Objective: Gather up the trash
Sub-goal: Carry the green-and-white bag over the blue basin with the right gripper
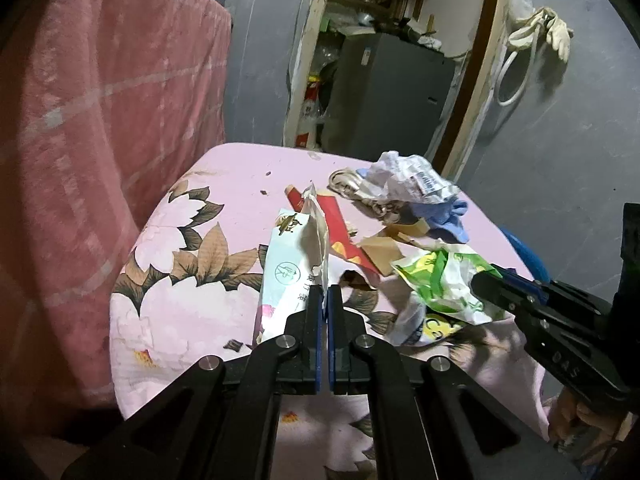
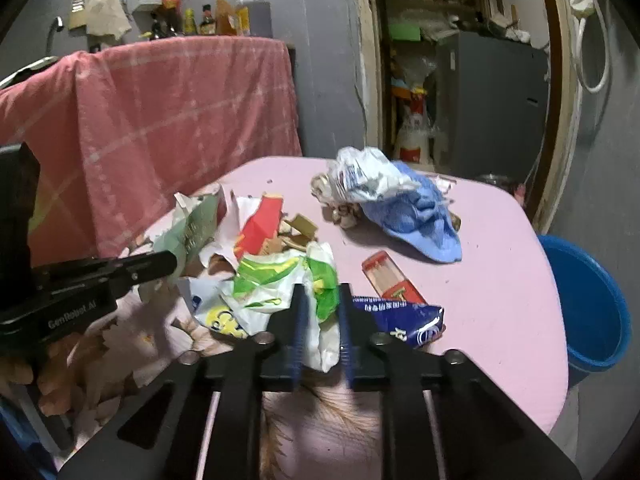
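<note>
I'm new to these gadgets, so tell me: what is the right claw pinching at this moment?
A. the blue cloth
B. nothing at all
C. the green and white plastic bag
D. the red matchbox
C: the right claw is closed on the crumpled green and white bag, while the blue cloth and red matchbox lie apart on the table.

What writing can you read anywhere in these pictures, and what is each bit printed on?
"GenRobot AI": on the side of the left tongs, seen from the right wrist.
"DAS": embossed, hard to be sure of, on the right tongs, seen from the left wrist.
Pale paper packet: printed characters and a round mark, too distorted to read.
Blue wrapper: white print, too blurred to read.
Crumpled white bag: blue label, unreadable.
</note>
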Demonstrator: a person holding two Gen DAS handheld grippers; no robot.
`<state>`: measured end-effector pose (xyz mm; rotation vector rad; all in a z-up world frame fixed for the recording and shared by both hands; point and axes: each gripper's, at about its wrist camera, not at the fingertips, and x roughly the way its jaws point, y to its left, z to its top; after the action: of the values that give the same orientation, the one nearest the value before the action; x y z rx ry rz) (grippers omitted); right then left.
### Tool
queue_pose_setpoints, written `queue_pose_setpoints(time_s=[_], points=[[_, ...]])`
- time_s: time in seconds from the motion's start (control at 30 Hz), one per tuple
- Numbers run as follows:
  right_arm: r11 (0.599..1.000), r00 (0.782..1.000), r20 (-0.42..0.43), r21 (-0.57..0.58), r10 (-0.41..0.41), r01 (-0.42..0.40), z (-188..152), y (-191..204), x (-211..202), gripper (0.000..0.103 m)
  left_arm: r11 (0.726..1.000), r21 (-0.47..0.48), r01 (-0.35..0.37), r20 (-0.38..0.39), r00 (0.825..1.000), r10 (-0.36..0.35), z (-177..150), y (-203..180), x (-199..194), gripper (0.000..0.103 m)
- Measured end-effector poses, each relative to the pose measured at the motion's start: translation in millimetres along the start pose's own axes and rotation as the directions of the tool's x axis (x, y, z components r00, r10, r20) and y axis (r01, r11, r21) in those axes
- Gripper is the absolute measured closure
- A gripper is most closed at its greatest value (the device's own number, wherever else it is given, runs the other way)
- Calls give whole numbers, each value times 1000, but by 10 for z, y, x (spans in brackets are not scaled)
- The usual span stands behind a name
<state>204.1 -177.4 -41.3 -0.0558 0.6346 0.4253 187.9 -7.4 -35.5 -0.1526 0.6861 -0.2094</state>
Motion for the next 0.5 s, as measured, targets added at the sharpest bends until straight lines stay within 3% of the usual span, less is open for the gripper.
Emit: queue_pose_setpoints(time_s=[0.27, 0.5], points=[[1000, 996, 89, 11, 14, -15, -32, 4, -234, 99, 1000, -7, 27, 86, 996, -26, -36, -107, -264, 103], [999, 972, 233, 21, -32, 28, -36, -10, -541, 99, 998, 19, 67, 187, 980, -70, 88, -310, -440, 103]])
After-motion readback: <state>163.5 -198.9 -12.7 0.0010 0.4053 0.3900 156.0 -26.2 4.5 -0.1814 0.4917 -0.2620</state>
